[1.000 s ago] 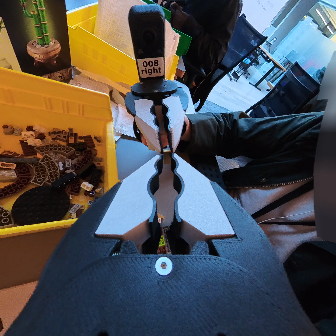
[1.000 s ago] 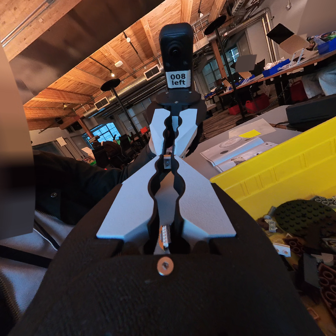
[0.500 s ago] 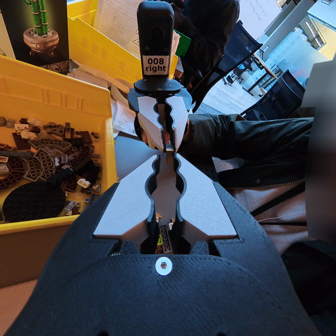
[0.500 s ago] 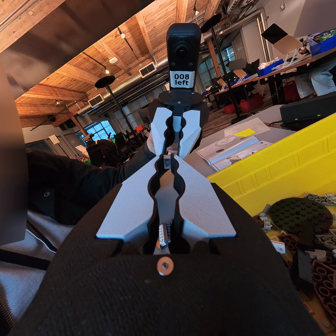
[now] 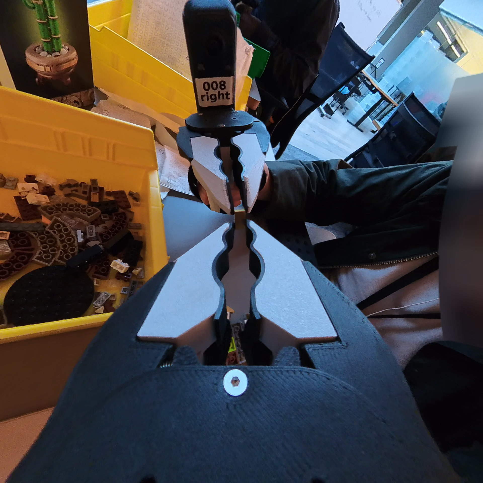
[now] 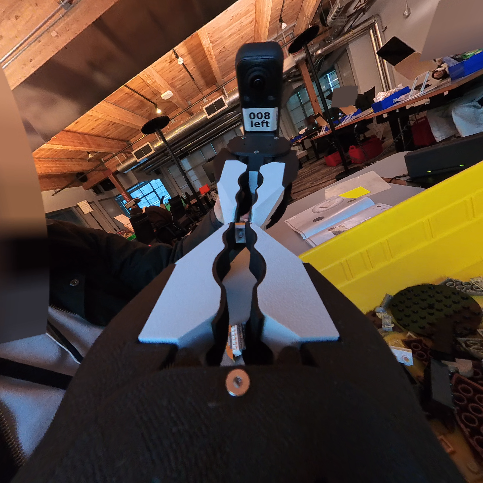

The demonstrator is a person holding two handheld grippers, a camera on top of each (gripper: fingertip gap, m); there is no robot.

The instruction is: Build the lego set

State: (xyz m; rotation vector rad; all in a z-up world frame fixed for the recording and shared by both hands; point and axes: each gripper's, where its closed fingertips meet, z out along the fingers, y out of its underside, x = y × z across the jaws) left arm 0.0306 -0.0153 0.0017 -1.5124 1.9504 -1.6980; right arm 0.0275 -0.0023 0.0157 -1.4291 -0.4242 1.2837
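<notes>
**Two grippers meet tip to tip over the table edge**

A small grey lego piece (image 6: 240,234) sits pinched between the tips of the right gripper (image 6: 240,230), with a thin tan sliver at its far end; the fingers are nearly pressed together on it. Tip to tip with it stands the left gripper (image 5: 239,225), its fingers drawn in to a narrow gap; whether anything is held at its very tip cannot be told from the left wrist view, where only a small tan bit shows between the two grippers' tips. Compared with a second ago, the two grippers remain nose to nose, and the opposite gripper appears slightly higher and larger in each view; the grey piece is in the same grip.

Beside the grippers stands the yellow bin (image 5: 78,146), holding loose brown, black and grey lego pieces (image 5: 70,230) and a round black plate (image 5: 48,295) near its front wall. Behind the bin's far wall stands the set's box (image 5: 47,44) showing a green plant in a pot. An open instruction booklet (image 6: 339,217) lies on the grey table beyond the bin's outer wall.
</notes>
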